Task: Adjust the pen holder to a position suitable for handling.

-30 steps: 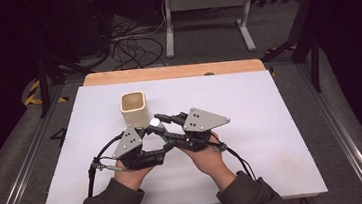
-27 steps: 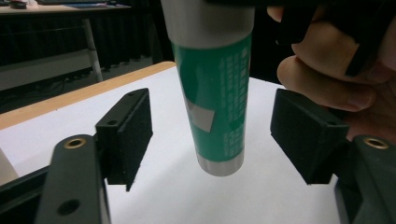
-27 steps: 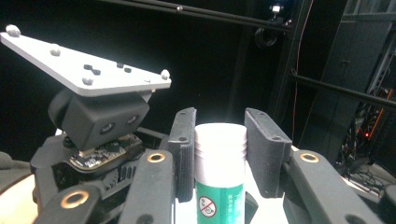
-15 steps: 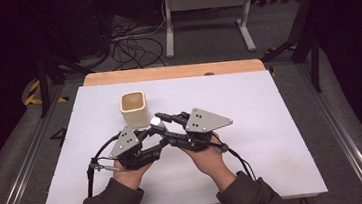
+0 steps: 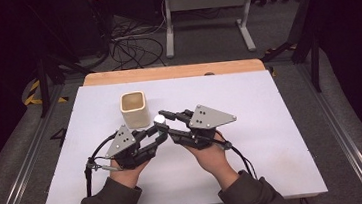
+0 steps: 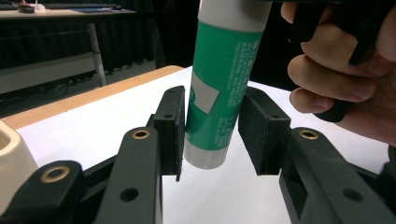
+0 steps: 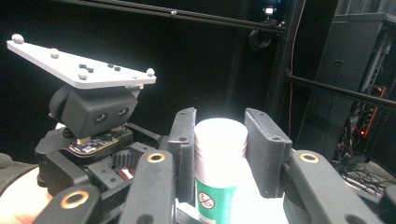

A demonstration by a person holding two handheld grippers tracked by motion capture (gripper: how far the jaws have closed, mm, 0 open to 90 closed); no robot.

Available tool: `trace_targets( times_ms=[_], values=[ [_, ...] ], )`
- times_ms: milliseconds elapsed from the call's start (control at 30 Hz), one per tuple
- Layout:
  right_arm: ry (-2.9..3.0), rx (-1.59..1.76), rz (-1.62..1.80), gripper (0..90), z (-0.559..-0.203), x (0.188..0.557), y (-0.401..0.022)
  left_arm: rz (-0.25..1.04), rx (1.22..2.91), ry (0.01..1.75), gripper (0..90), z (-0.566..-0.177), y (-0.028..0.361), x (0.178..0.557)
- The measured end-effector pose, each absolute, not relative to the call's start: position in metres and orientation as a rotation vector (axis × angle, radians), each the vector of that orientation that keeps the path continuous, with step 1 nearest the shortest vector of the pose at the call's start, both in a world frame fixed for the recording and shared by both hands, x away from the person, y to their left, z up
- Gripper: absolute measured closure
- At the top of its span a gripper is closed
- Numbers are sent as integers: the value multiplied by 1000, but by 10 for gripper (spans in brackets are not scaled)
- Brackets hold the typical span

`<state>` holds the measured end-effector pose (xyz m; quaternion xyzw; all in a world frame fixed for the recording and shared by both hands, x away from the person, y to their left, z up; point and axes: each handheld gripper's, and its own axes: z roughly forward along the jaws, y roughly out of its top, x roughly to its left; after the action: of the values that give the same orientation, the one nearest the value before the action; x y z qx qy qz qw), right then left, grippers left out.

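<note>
A green glue stick (image 5: 159,119) with a white cap hangs upright above the white table (image 5: 271,123), between the two grippers. My right gripper (image 5: 164,116) is shut on its white cap (image 7: 220,140), both pads against it. My left gripper (image 5: 159,130) comes in from the left and its pads close on the green body (image 6: 219,93) lower down; the left pad presses it and the right pad meets it near its top. The stick's base floats clear of the table. A hand on the right gripper shows at the right of the left gripper view.
A cream square cup (image 5: 134,109) stands open-topped just behind and left of the grippers, also at the lower left edge (image 6: 11,163) of the left gripper view. A wooden strip (image 5: 173,72) runs along the table's far edge. Cables trail from both grippers toward the person.
</note>
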<state>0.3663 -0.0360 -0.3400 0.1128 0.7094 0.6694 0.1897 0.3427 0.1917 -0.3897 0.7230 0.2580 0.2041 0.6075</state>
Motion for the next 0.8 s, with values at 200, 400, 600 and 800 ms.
trace_targets(
  times_ms=[200,400,600,800],
  values=[
    [1994,319,1880,657,-340,366,-37,475,1673,596,621,-389,192,342],
    [1995,317,1882,657,-339,366,-37,484,1680,589,626,-389,192,342],
    [2002,330,1883,654,-340,367,-37,481,1689,578,643,-389,190,341],
    [2034,332,1870,651,-340,368,-36,482,1706,575,653,-390,188,341]
  ],
)
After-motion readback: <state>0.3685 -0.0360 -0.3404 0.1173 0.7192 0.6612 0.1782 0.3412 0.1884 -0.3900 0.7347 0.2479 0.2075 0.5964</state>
